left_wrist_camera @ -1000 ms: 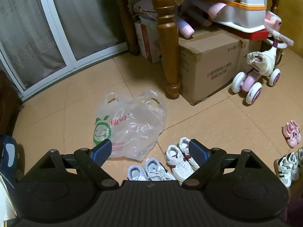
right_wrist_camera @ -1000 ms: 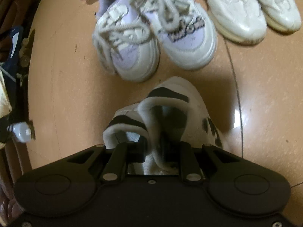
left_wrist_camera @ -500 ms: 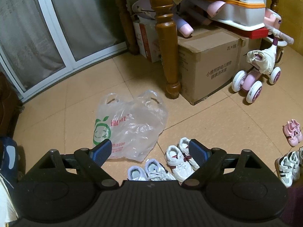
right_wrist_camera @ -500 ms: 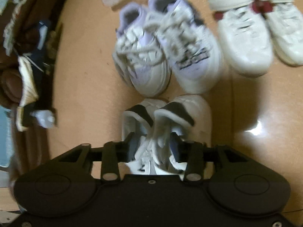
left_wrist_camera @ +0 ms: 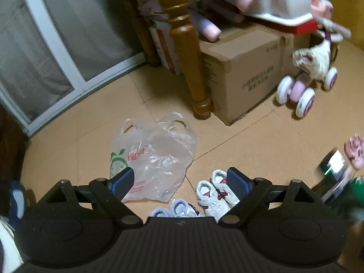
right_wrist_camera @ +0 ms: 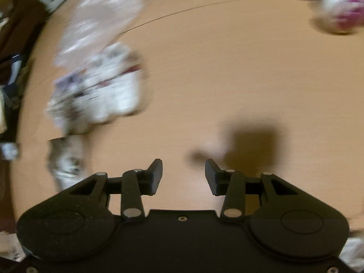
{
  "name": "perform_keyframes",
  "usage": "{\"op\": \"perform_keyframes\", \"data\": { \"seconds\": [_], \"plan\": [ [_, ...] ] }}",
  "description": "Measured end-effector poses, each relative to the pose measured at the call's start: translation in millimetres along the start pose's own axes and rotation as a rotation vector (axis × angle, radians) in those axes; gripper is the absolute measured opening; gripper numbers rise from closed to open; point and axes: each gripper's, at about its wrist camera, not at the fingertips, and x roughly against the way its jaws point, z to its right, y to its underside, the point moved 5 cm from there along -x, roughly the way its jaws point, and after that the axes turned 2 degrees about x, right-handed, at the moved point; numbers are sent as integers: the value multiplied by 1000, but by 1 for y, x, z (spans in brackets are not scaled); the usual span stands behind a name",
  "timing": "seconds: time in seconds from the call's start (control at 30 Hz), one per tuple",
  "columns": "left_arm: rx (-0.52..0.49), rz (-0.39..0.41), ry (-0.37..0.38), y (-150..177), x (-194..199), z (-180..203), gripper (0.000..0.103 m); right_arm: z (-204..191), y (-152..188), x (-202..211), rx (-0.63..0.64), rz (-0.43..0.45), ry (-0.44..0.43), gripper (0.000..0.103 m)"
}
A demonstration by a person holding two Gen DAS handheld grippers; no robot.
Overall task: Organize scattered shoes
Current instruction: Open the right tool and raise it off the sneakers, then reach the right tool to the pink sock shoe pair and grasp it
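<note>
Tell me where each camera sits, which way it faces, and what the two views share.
Left wrist: on the left gripper, angled down across the floor at a plastic bag, white shoes and a cardboard box; its own open fingers show.
Right wrist: on the right gripper, facing steeply down at bare floor, blurred; its fingers stand apart, empty.
Shared: the bag and the lined-up shoes.

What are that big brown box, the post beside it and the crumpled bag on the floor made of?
The box looks like plain matte cardboard: brown, with folded flaps and printed lettering. The post seems to be turned wood with a glossy varnish, judging by the highlights. The bag is thin translucent plastic, crinkled and shiny, with a printed logo.
</note>
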Motion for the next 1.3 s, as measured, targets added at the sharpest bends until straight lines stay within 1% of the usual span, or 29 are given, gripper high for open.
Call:
{"op": "perform_keyframes", "data": {
  "seconds": [0.03,0.1,0.13,0.17,0.2,0.33,0.43,0.47,0.6,0.67,0.73,0.9,0.93,1.0,1.13,1.3],
  "plan": [
    [-18,5,12,-6,-2,11,89,22,1,11,1,8,37,44],
    [-54,15,34,-19,-5,32,89,68,5,33,-14,26,101,51],
    [-65,19,42,-24,-5,39,89,92,7,44,-27,36,130,51],
    [-83,27,53,-31,-7,52,89,112,12,50,-50,44,144,51],
    [-89,29,56,-33,-7,57,89,131,17,56,-74,52,158,51],
    [-149,17,88,-48,-21,96,89,198,38,66,-175,79,211,49],
    [-187,-9,93,-50,-32,114,89,230,47,65,-228,95,240,45],
    [-191,-16,91,-50,-36,116,89,241,50,62,-241,94,251,42],
    [-209,-43,86,-51,-50,127,89,256,52,48,-264,95,264,41],
    [-222,-54,88,-52,-58,133,89,262,53,44,-267,94,255,40],
    [-233,-63,90,-52,-63,136,89,262,50,36,-242,87,275,40],
    [-258,-83,98,-53,-73,147,89,276,48,32,-245,95,326,40],
    [-261,-85,99,-53,-74,148,89,281,47,30,-251,100,339,40],
    [-267,-90,101,-52,-75,150,89,289,47,25,-271,98,333,40],
    [-272,-101,95,-49,-78,149,89,298,45,18,-252,94,371,40],
    [-279,-124,85,-44,-83,146,89,310,46,13,-266,96,372,41]
  ]
}}
